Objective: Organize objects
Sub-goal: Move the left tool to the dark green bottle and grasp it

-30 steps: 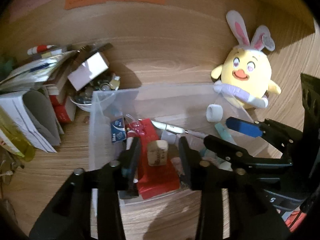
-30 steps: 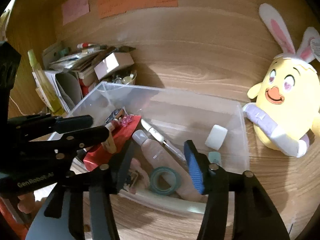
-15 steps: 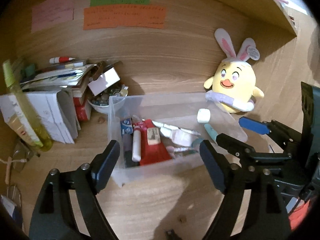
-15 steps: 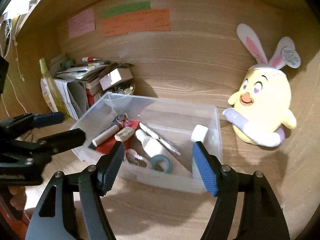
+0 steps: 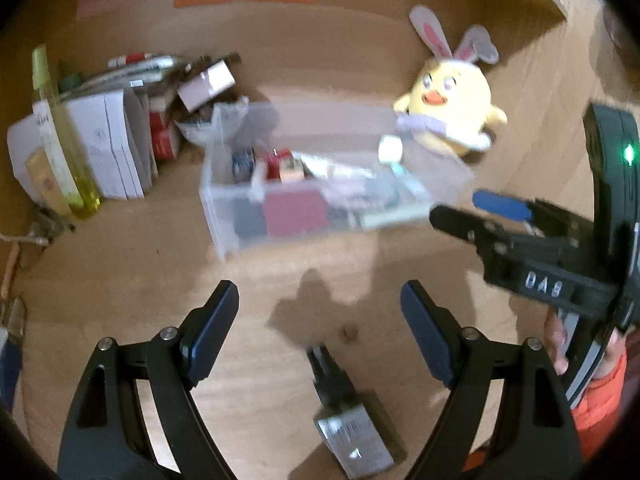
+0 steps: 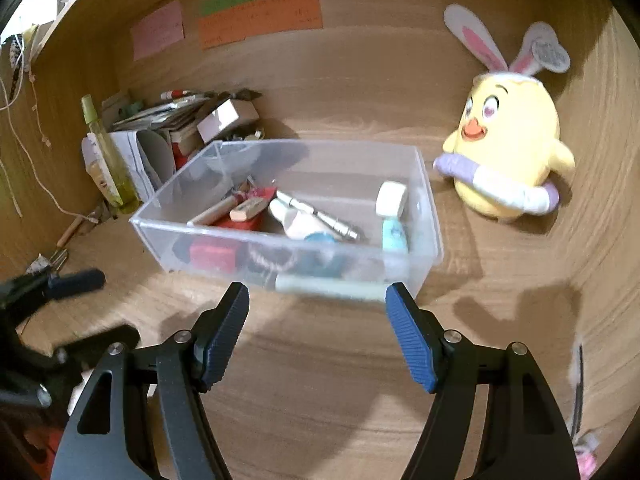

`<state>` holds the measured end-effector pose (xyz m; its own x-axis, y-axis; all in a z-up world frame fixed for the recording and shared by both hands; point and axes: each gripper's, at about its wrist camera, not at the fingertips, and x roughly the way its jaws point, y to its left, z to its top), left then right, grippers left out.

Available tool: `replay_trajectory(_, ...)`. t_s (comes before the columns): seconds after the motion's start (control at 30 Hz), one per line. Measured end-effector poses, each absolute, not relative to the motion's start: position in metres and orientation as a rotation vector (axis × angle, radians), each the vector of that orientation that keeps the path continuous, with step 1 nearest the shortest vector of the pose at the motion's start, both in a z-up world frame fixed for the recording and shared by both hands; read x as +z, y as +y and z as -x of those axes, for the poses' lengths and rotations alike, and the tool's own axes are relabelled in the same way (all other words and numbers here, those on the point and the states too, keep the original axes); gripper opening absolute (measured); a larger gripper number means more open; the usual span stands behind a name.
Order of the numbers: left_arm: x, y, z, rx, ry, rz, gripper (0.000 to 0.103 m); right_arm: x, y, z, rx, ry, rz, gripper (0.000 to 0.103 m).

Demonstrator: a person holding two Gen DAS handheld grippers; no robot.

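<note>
Right wrist view, left to right, all places given relative to the clear plastic storage box. Left of it and further back: a tall yellow-green bottle and a stack of white papers and small cartons. Behind it: a wood-grain back wall with pink, green and orange paper notes. Inside it: a red packet, a white tube, a metal pen, a white roll. Right of it: a yellow plush chick with rabbit ears. Box and plush rest on a wood-grain desk surface. Nearer than the box, the right gripper has its blue pads apart, nothing between them. In the left wrist view, the left gripper likewise stands spread and empty over bare desk.
</note>
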<state>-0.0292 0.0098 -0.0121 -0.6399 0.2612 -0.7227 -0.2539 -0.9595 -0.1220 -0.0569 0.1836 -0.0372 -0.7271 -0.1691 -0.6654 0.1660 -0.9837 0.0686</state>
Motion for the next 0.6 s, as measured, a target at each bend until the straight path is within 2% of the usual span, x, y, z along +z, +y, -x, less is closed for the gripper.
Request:
replay_trajectory(0.4,-0.045,0.009,-0.005,2.59,0.02,1.242,0.083,-0.049,0.174,0.043,-2.709,0.006,-1.095,0.068)
replay_trajectory(0.5,-0.054,-0.003,-0.004,2.567,-0.058,1.295,0.083,-0.051,0.167,0.042,-2.667,-0.006,-1.096,0.068)
replay_trajectory(0.6,-0.058,-0.014,-0.008,2.578,-0.105,1.295,0.078,-0.055,0.156,0.04,-2.633,0.012,-1.1,0.068)
